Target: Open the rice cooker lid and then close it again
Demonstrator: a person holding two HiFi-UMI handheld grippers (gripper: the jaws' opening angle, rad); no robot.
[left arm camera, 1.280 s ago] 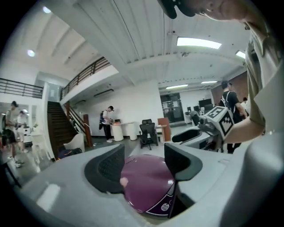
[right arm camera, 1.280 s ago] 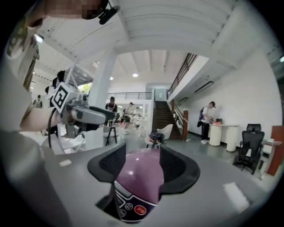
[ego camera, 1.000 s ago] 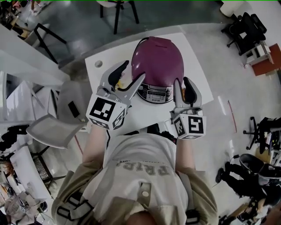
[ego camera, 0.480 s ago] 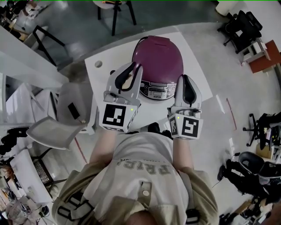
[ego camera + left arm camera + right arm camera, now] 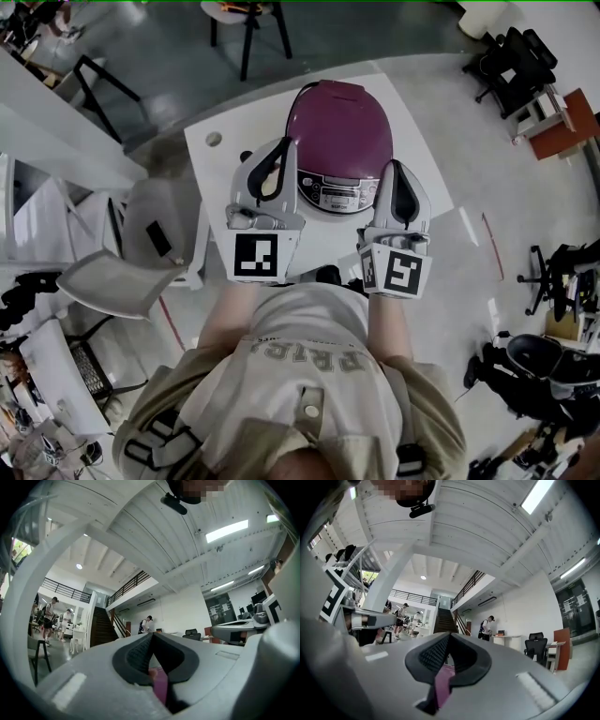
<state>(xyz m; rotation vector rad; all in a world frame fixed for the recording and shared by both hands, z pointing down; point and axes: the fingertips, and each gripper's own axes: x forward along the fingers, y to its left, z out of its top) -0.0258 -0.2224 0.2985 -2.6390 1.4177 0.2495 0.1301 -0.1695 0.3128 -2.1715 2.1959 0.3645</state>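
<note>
Purple rice cooker (image 5: 343, 150) at 12 o'clock on the white table (image 5: 217, 173), lid (image 5: 339, 111) down.

Control panel (image 5: 328, 196) facing 6 o'clock, toward the person (image 5: 305, 375). At the cooker's 8 o'clock, the left gripper (image 5: 285, 148), jaws just closed tip to tip, nothing caught between them (only a purple sliver of cooker behind the pads in its own view). At 4 o'clock, the right gripper (image 5: 394, 169), likewise just drawn shut and empty. Both aimed toward 12 o'clock, noses tilted slightly up.
</note>
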